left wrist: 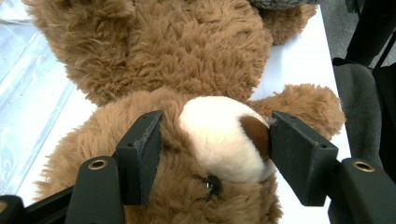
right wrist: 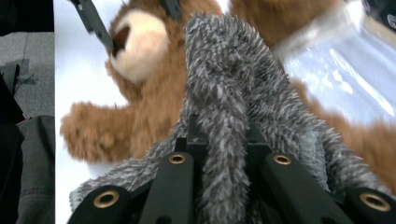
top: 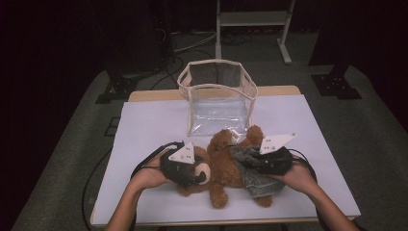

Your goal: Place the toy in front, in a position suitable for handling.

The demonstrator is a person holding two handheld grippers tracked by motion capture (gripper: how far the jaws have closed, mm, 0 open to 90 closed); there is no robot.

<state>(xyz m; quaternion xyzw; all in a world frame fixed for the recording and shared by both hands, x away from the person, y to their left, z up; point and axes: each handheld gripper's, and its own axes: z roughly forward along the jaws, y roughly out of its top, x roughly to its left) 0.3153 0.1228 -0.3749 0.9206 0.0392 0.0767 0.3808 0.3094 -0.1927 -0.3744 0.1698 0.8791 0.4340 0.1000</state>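
Note:
A brown teddy bear (top: 226,168) lies on its back on the white table (top: 149,120), head toward the left. My left gripper (top: 199,175) clamps the bear's head: in the left gripper view its pads press against the fur and the cream muzzle (left wrist: 219,135) on either side of my left gripper (left wrist: 215,140). A grey fuzzy cloth (top: 257,183) drapes over the bear's lower body. My right gripper (top: 246,161) is shut on a fold of that cloth (right wrist: 224,70), which bunches up between the jaws of my right gripper (right wrist: 222,135).
A clear plastic bag (top: 219,96) with a cream rim stands open just behind the bear, at the table's middle back. A white metal stand (top: 250,19) and cables lie on the floor beyond the table. The table's front edge is close under my forearms.

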